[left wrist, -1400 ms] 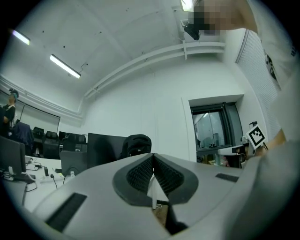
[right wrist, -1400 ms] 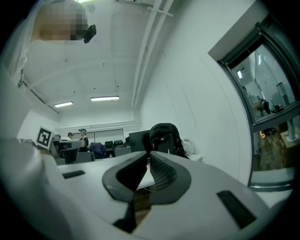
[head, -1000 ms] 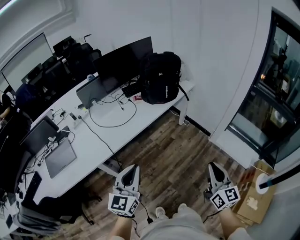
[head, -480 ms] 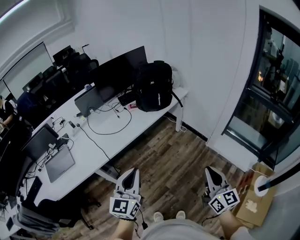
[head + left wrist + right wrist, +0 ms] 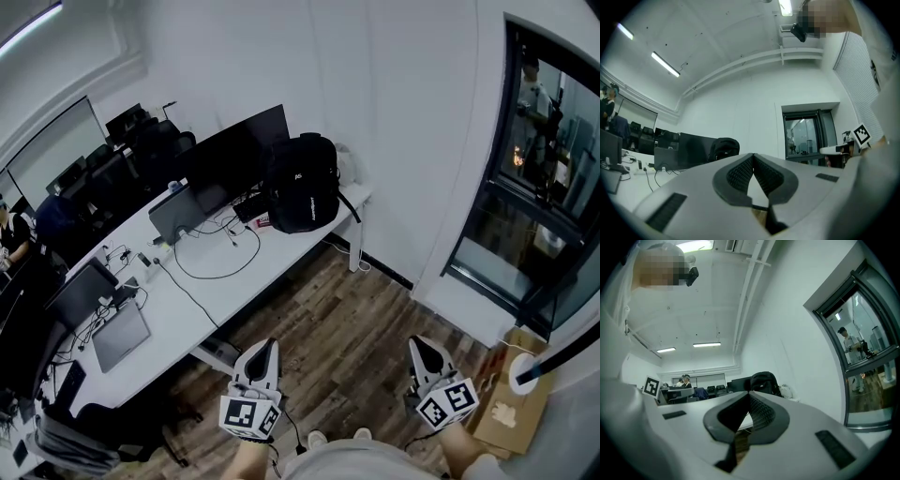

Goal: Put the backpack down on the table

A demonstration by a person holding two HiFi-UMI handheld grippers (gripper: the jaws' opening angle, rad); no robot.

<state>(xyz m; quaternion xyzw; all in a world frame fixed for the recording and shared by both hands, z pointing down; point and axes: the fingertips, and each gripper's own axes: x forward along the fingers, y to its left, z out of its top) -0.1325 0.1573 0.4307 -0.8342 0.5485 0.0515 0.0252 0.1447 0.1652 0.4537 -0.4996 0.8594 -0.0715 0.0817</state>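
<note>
Both claws are empty: left gripper (image 5: 265, 345) shut tight, right gripper (image 5: 424, 345) just closed too; the backpack (image 5: 300, 183) stands on the table (image 5: 281, 246) well ahead of them

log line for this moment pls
backpack: upright on table | left gripper: shut, empty | right gripper: jaws just closed, empty | both grippers: well clear of backpack
</note>
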